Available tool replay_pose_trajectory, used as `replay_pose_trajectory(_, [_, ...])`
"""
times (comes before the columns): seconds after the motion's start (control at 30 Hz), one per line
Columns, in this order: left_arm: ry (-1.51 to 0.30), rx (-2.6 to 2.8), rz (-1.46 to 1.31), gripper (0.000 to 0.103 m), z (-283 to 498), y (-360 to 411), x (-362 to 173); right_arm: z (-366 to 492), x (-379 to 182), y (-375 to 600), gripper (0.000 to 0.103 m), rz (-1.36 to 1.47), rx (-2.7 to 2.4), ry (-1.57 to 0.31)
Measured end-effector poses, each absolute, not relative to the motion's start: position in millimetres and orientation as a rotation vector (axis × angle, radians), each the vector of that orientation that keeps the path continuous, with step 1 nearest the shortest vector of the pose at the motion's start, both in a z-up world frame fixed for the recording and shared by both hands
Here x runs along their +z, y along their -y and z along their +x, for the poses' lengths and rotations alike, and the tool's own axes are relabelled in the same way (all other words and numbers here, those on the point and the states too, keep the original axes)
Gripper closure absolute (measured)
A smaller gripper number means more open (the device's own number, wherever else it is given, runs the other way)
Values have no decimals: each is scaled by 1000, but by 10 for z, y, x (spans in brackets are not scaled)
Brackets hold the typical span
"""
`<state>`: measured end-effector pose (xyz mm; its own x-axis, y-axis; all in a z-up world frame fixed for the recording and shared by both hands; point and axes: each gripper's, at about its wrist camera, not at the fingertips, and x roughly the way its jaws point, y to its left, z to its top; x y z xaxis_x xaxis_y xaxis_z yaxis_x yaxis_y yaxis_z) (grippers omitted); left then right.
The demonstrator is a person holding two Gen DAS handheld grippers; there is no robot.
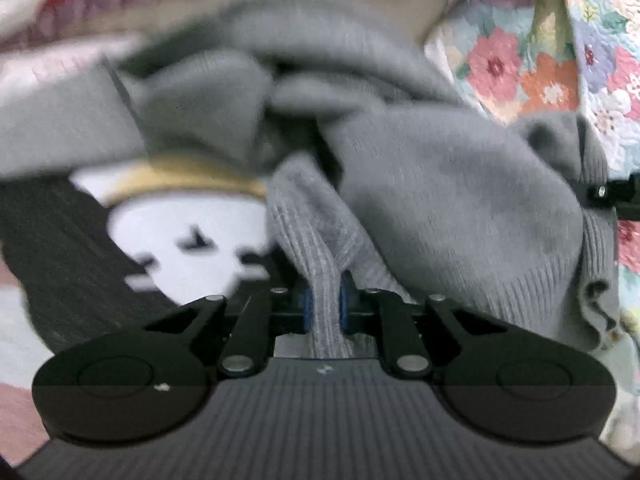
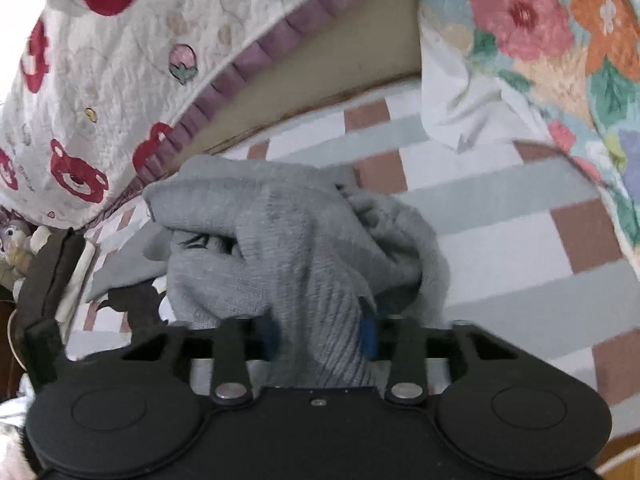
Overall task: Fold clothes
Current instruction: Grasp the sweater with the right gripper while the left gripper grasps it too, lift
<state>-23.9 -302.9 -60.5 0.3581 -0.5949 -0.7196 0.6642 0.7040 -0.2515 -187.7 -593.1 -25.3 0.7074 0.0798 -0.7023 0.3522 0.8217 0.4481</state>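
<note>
Both claws pinch one grey ribbed knit sweater (image 2: 296,240).

Left claw (image 1: 325,306) and right claw (image 2: 320,330) are closed on its ribbed edge (blue pads), above checked bedsheet (image 2: 500,216).

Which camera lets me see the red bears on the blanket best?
The right wrist view. The bear blanket fills its upper left, sharp, with several whole red bear faces. The left wrist view shows only a blurry strip of it along the top, behind the grey sweater.
</note>
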Motion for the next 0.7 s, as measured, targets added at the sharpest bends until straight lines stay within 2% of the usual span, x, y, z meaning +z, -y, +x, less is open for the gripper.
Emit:
replay_pose_trajectory(0.1, [-735,-723,206,92,-116,3026,-309,-1865,-293,5998,82,644,-187,-741])
replay_pose_trajectory(0.2, [-678,-691,255,92,268,3056,15,-1651,-148,6046,83,636,-188,-684])
replay_pose_trajectory(0.27, [-612,-661,265,92,442,3001,391,-1682,245,6028,84,606,-185,-540])
replay_pose_trajectory(0.3, [-548,-644,256,99,441,2912,655,-1714,462,6016,84,590,-184,-462])
replay_pose_trajectory(0.33, [-470,-629,241,99,384,2795,941,-1745,678,6004,84,573,-182,-383])
replay_pose_trajectory(0.37, [-380,-619,219,103,278,2638,1240,-1776,895,5991,84,556,-180,-304])
replay_pose_trajectory(0.47, [-128,-601,143,103,-94,2090,2124,-1962,1461,5928,84,505,-157,-104])
replay_pose_trajectory(0.53, [-173,-639,86,103,-191,1750,2367,-2281,1603,5823,84,477,-103,-77])
replay_pose_trajectory(0.57, [-234,-668,55,103,-208,1614,2393,-2399,1538,5750,84,469,-91,-137])
replay_pose_trajectory(0.7, [-543,-767,14,101,-144,1519,1858,-2741,985,5494,84,446,-171,-473])
